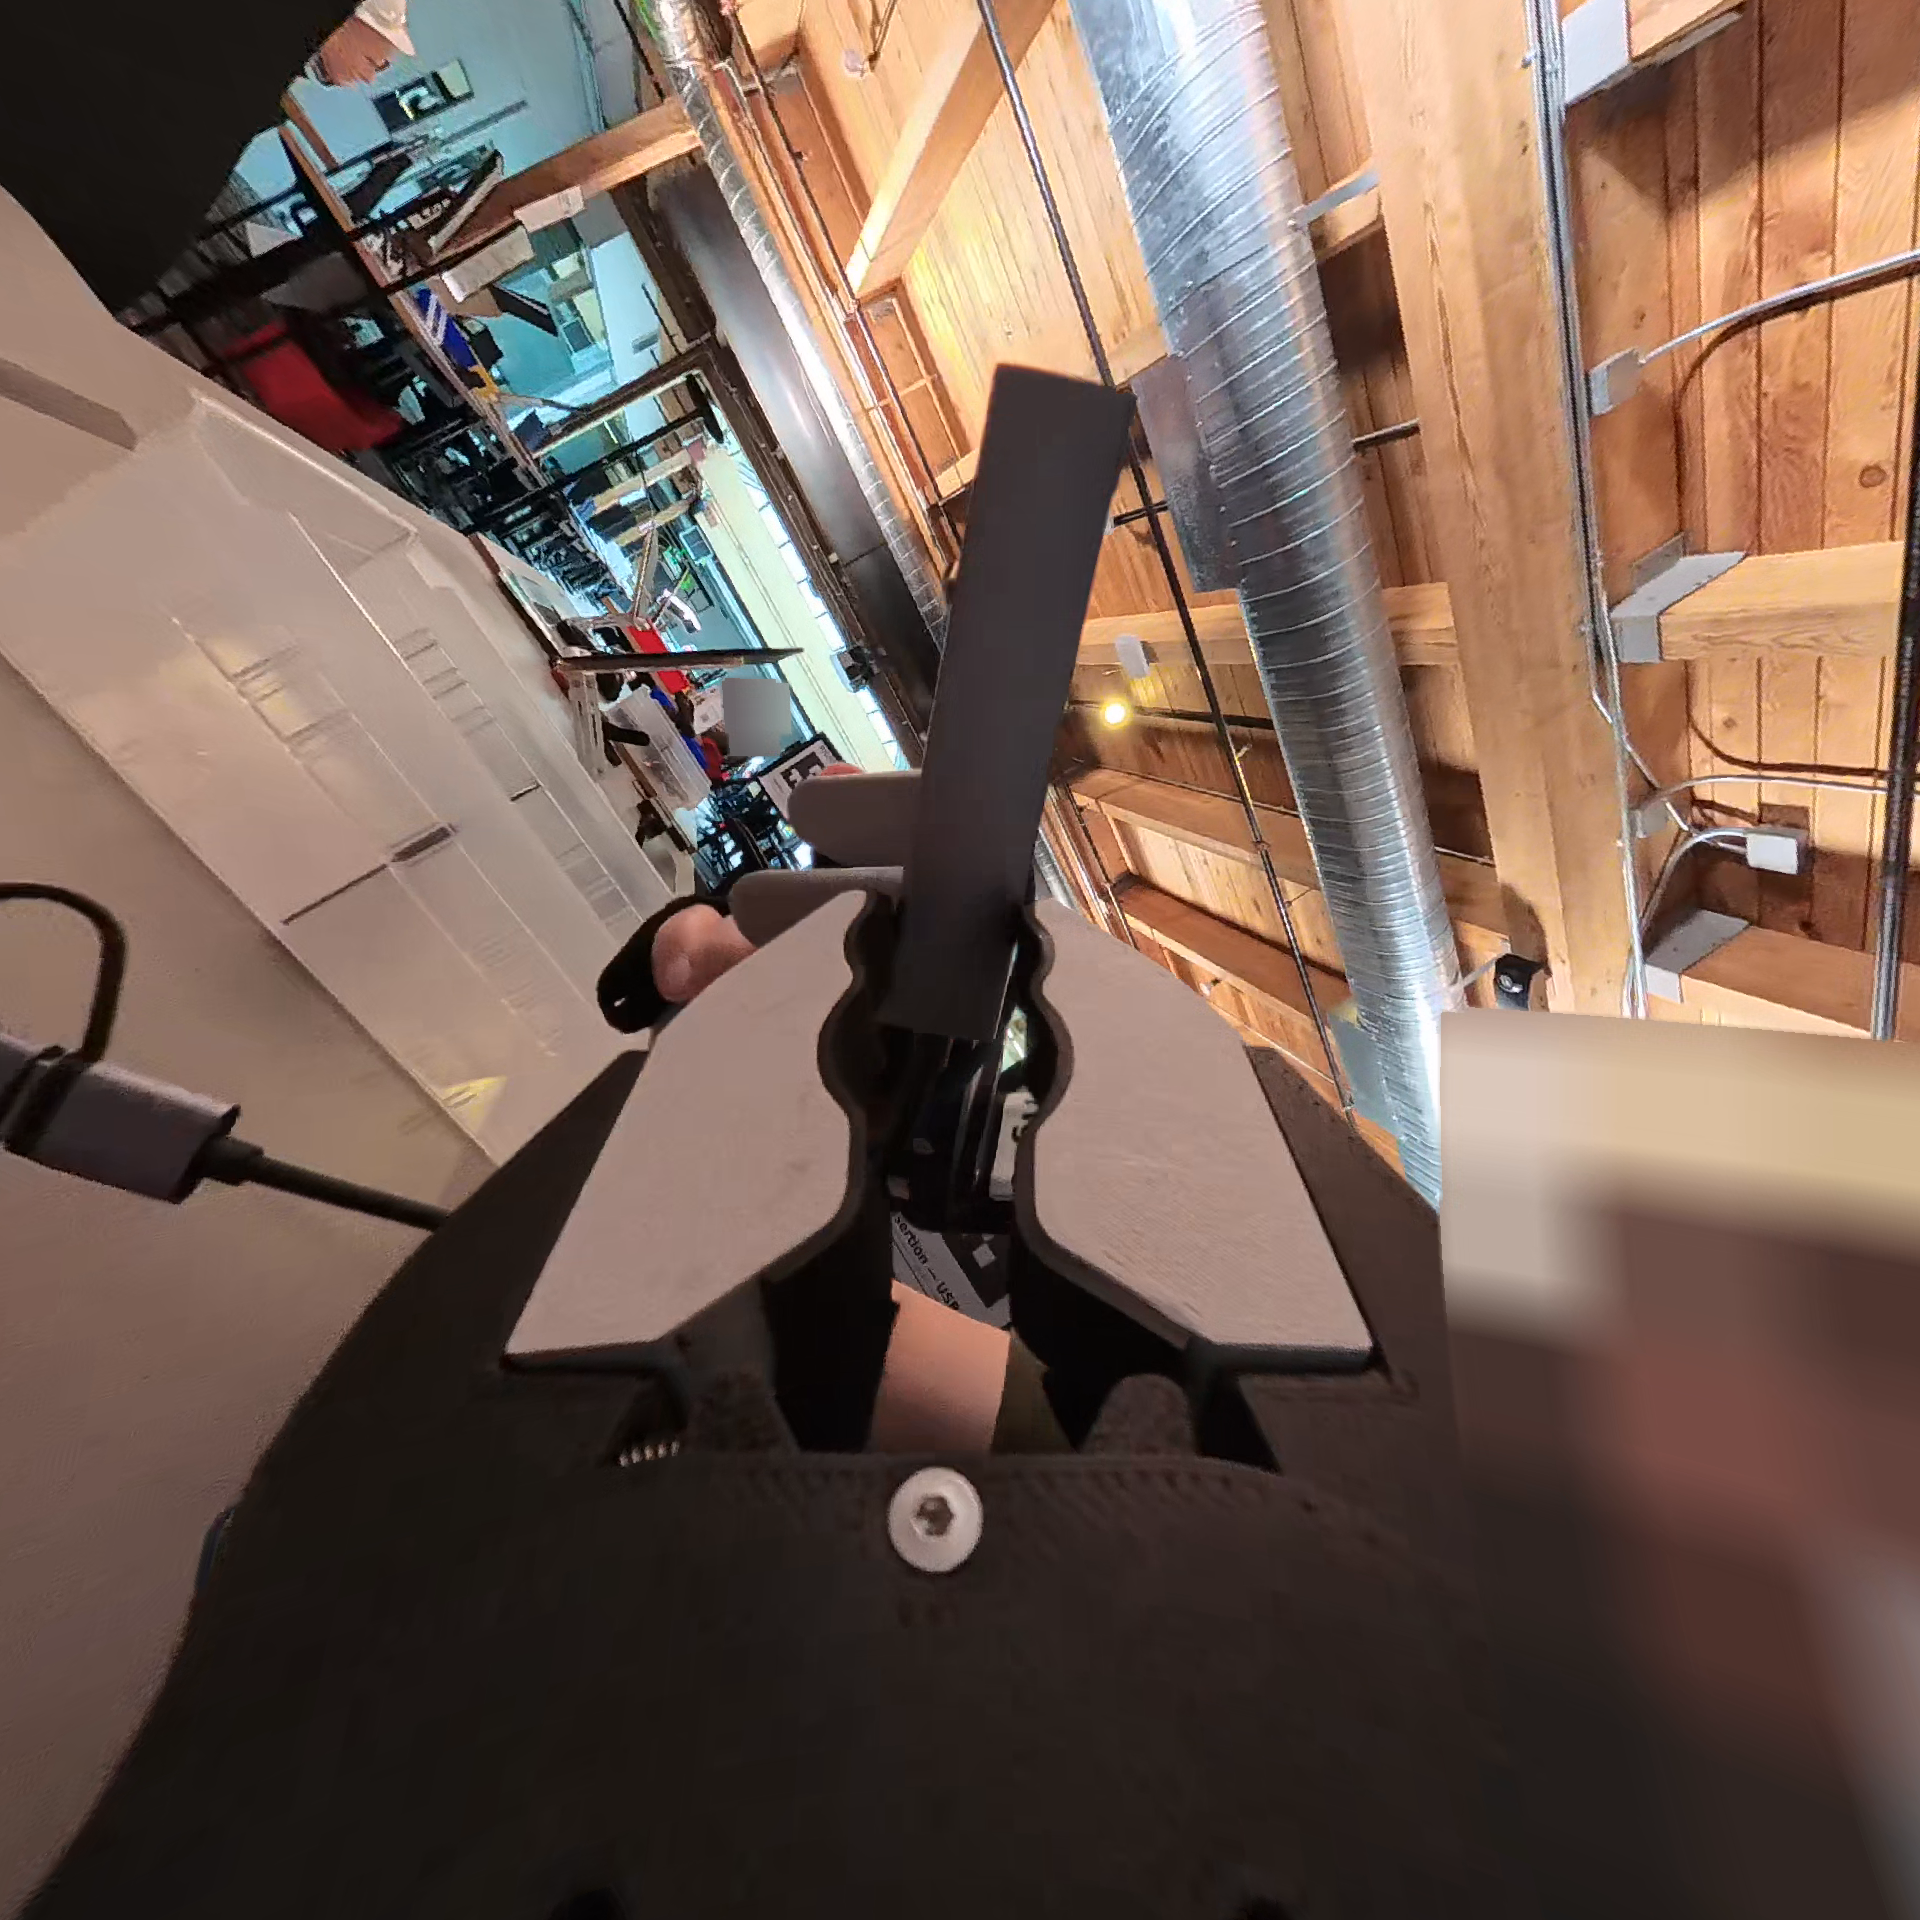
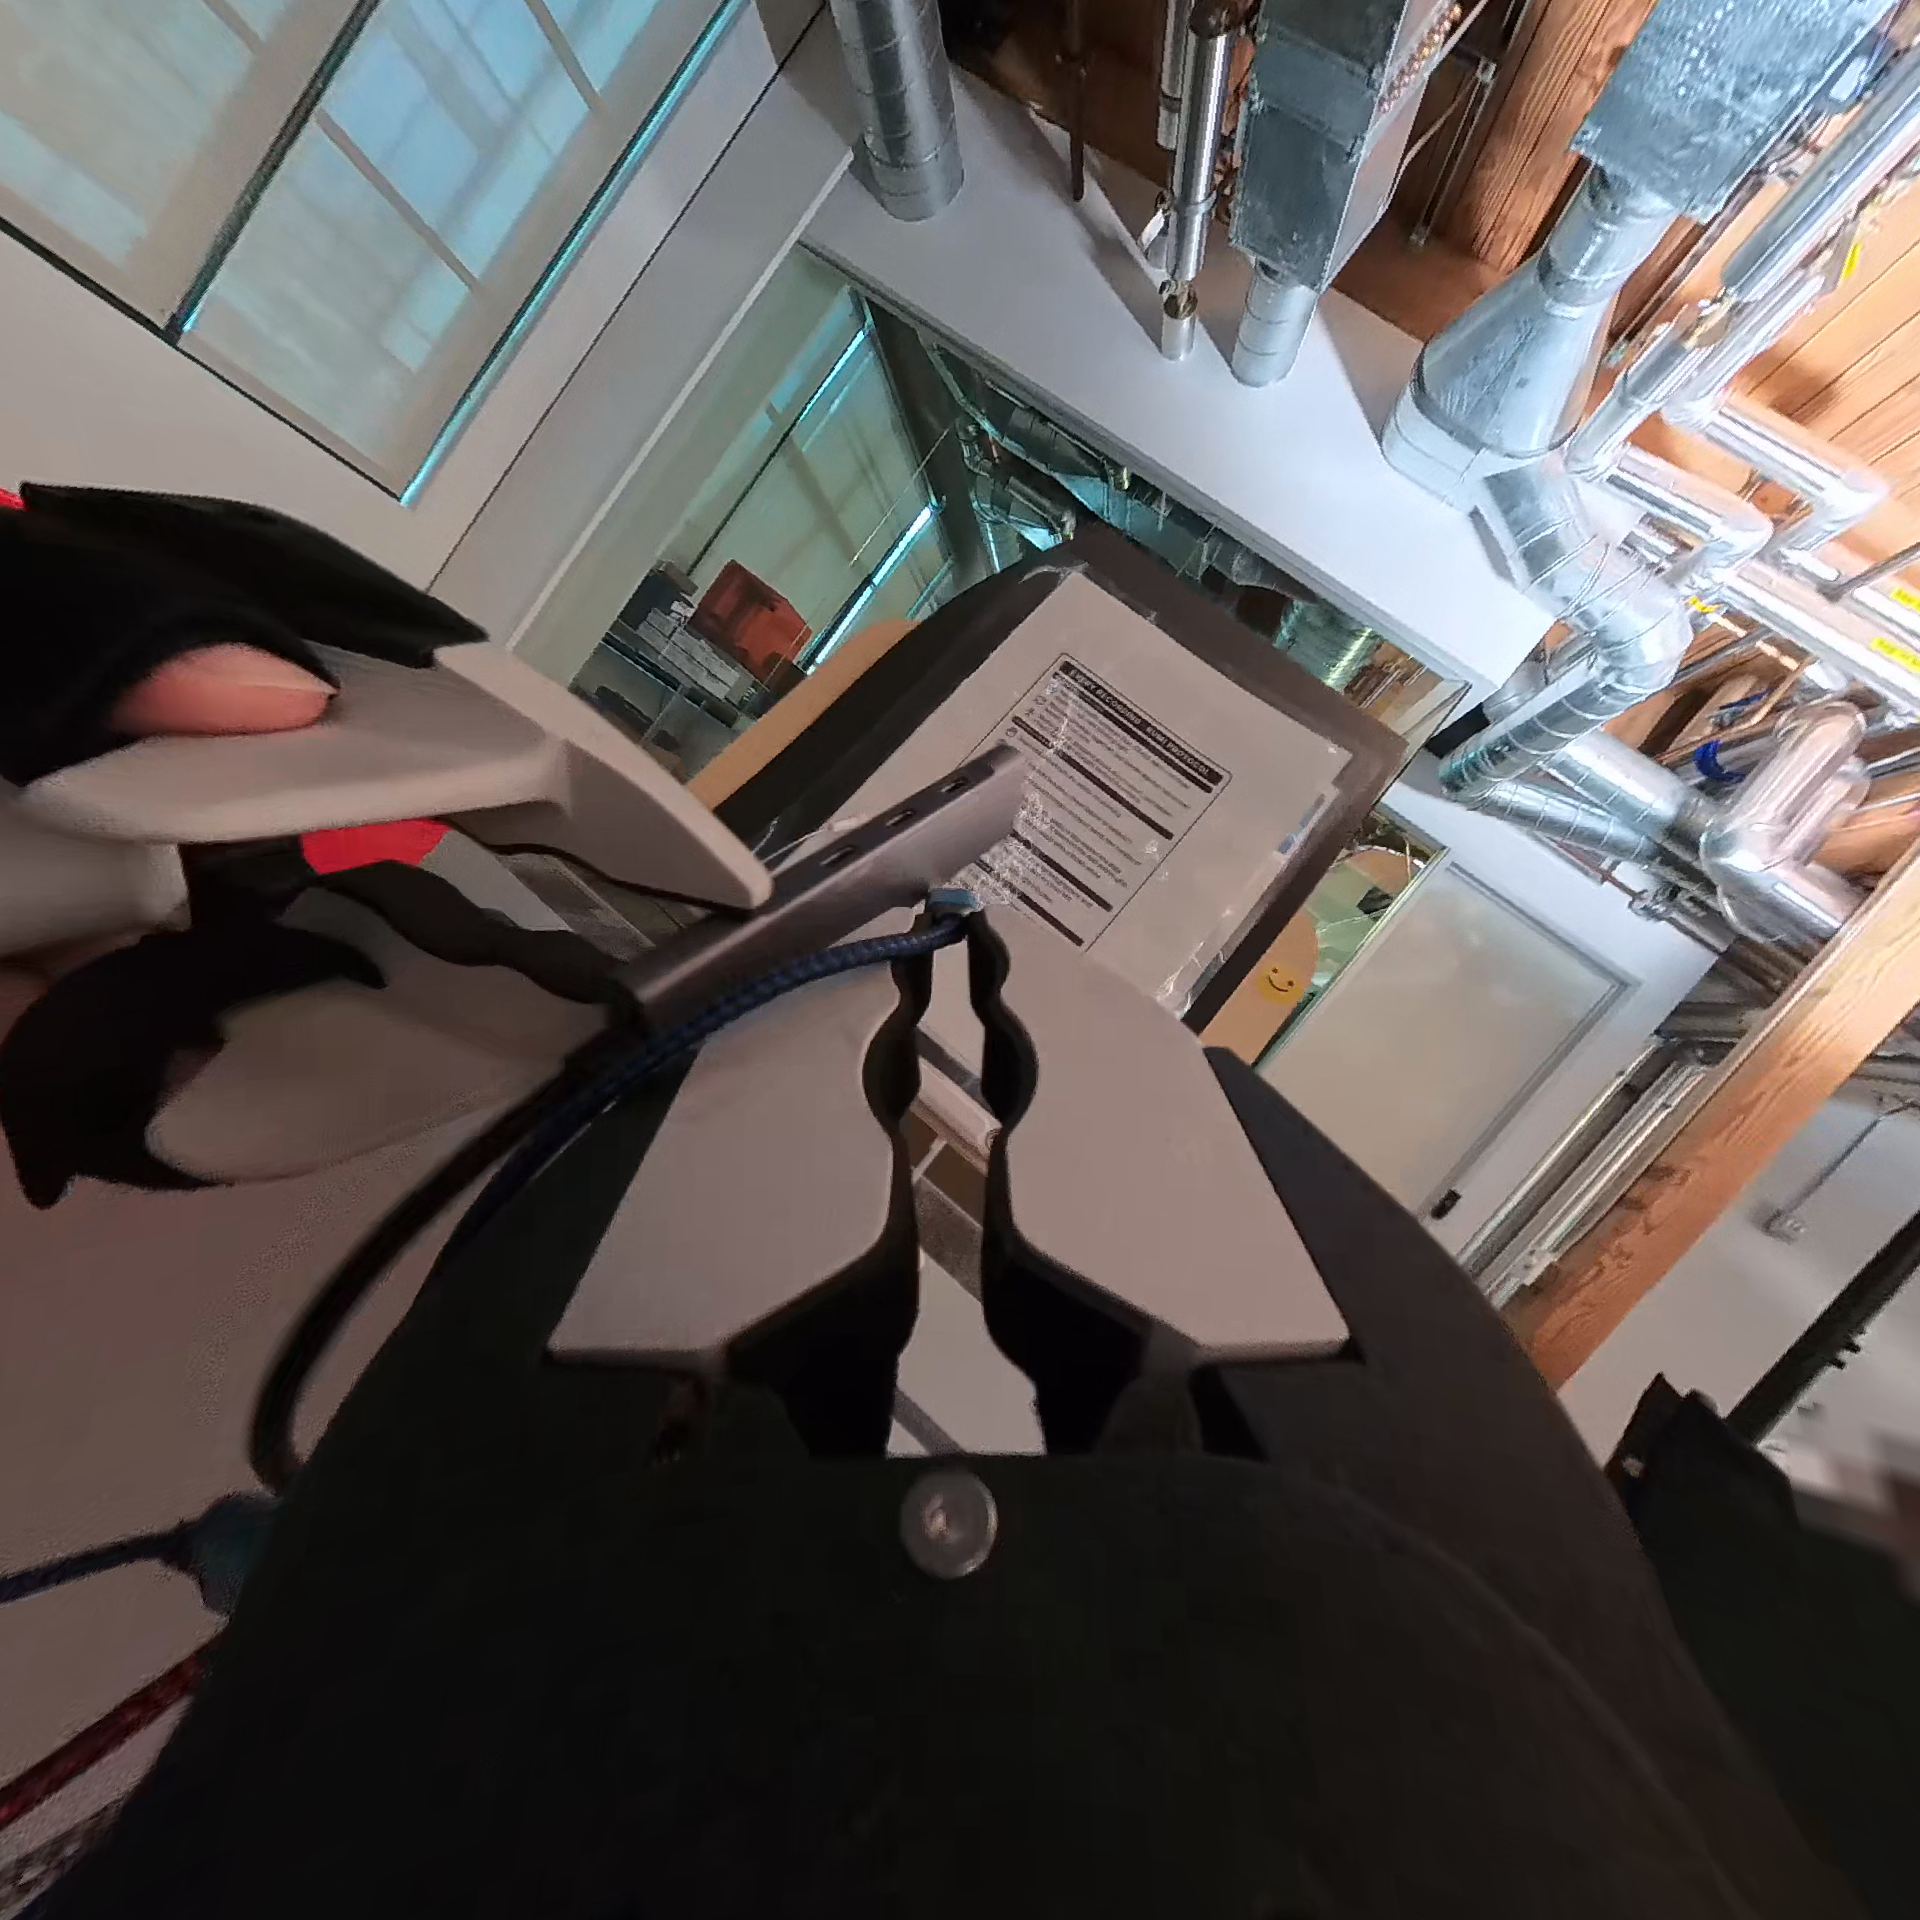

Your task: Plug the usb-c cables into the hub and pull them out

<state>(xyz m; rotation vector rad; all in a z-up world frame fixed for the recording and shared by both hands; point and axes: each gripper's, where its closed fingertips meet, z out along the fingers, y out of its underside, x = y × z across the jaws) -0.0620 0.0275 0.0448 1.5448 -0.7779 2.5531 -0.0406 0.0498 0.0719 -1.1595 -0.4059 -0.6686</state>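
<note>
While your left gripper points up toward the wooden ceiling, its left wrist view shows the two grey fingers clamped on the hub, which reads here as a dark slab held edge-on, rising from between the tips and leaning slightly right. A silver duct runs behind it. At the left edge a grey connector with a black cord hangs in front of a white surface, apart from the gripper — you cannot tell what it plugs into. In the right wrist view, your right gripper has its tips nearly together, pinched on the light-blue plug of the blue braided cable, right at the hub's lower edge; whether the plug is fully seated you cannot tell. The grey hub slants up to the right, showing a row of ports on its side, and the left gripper's finger presses on its near end, with a gloved hand behind it. The blue cable loops down to the left past your right gripper's body. A white box with a printed label stands just behind the hub.
</note>
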